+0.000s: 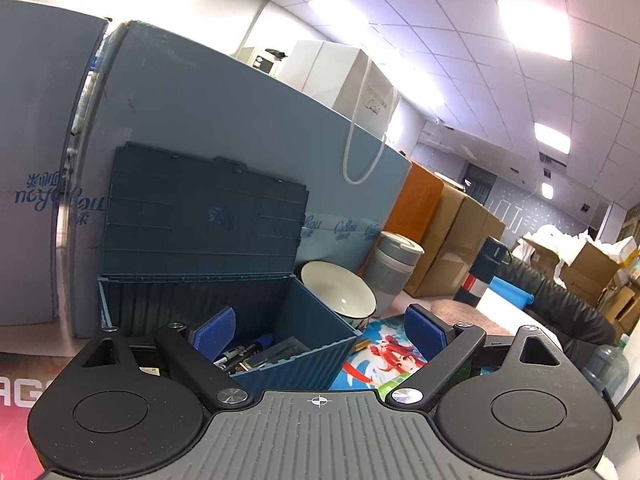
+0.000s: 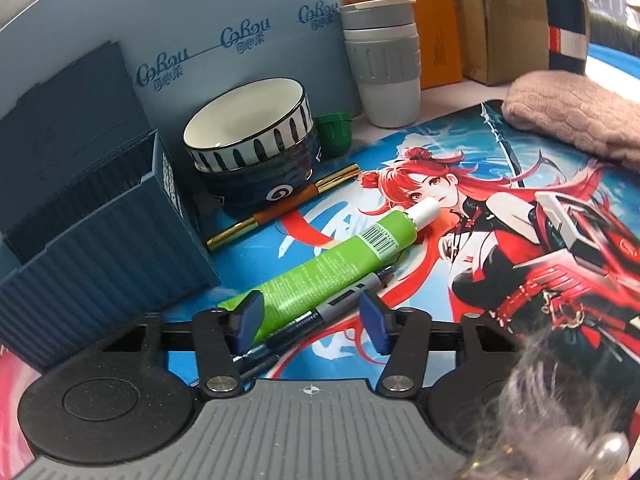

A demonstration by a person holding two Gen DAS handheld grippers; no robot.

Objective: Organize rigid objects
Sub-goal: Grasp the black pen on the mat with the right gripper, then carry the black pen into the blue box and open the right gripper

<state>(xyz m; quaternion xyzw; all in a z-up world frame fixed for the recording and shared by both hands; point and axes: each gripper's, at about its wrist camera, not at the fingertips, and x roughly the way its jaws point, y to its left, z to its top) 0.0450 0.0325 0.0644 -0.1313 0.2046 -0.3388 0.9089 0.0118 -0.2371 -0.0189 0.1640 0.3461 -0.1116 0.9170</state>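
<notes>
Room: office storeroom behind the tabletop, with cardboard boxes stacked along the wall and a printed anime mat covering the work area.

Left hand-held gripper: spread wide and holding nothing; it hangs over the near right corner of the blue storage box, whose lid stands open behind it. Markers and other small items already lie inside.

Right hand-held gripper: parted to a middling gap, nothing clamped; its pads straddle the near ends of what lies on the mat.

Green tube: directly ahead of my right hand-held gripper, its crimped end between the pads, white cap pointing away and to the right.

Grey marker: lies against the tube's right side, on the same diagonal, with thinner pens beside it.

Key relation: both long axes run forward-right from my right hand-held gripper, so closing squeezes across their width. The right hand is clearly the nearer one.

Gold pen: farther ahead, left of the tube, beside the stacked bowls.

Box from the right: just left of that hand-held gripper, close by.

Judgement: I take the next step to be closing on the marker or tube; catching both together is the risk.
</notes>
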